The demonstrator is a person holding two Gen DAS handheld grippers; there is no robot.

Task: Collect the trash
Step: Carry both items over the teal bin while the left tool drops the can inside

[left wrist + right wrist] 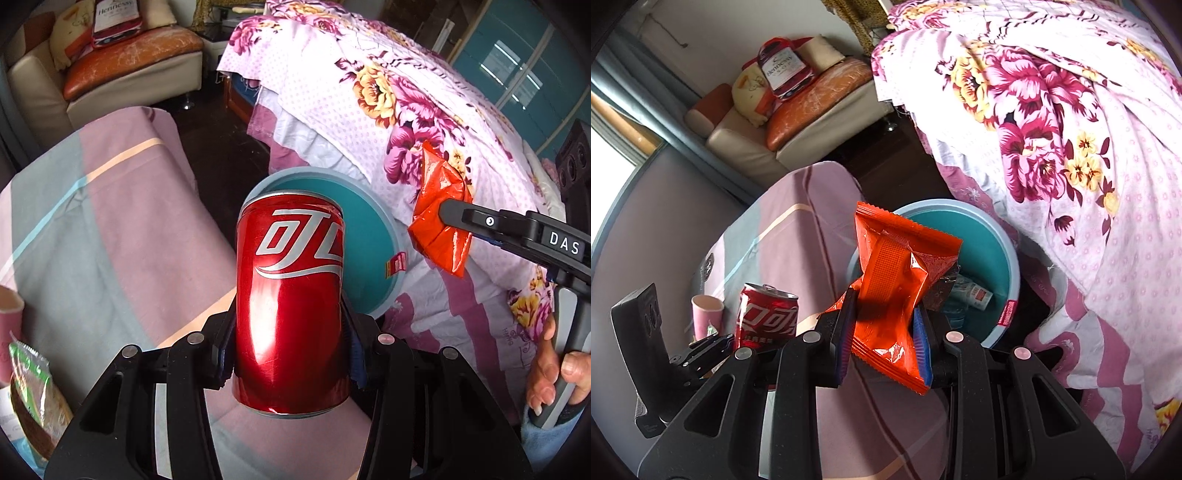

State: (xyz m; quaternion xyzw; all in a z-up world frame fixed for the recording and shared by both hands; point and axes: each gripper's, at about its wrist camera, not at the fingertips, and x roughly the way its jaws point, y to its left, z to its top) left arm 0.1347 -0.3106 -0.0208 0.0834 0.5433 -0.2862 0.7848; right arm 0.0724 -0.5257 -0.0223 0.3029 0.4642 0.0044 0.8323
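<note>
1. A glossy red aluminium can, cylindrical with white lettering, is clamped between the blue-padded jaws of the left gripper; it is held upright at the 6 o'clock centre of the left wrist view.
2. In the right wrist view the same can is seen at 8 o'clock, its pull-tab top opened.
3. A crinkled orange foil wrapper, serrated along its edges and pinched at the waist, is gripped by the closed right gripper.
4. A round teal plastic bin, smooth-walled with a paler rim, is seen behind the wrapper, toward 1 o'clock of it; crumpled packaging is visible at its bottom.
5. In the left wrist view the bin's rim is partly hidden behind the can, and the wrapper is held at 3 o'clock, just beside the rim.
6. A matte cloth in pink and grey-blue blocks is spread over the surface at 9 o'clock.
7. A pink paper cup is noted just left of the can.
8. A floral quilt, dotted and softly folded, is draped at 2 o'clock.
</note>
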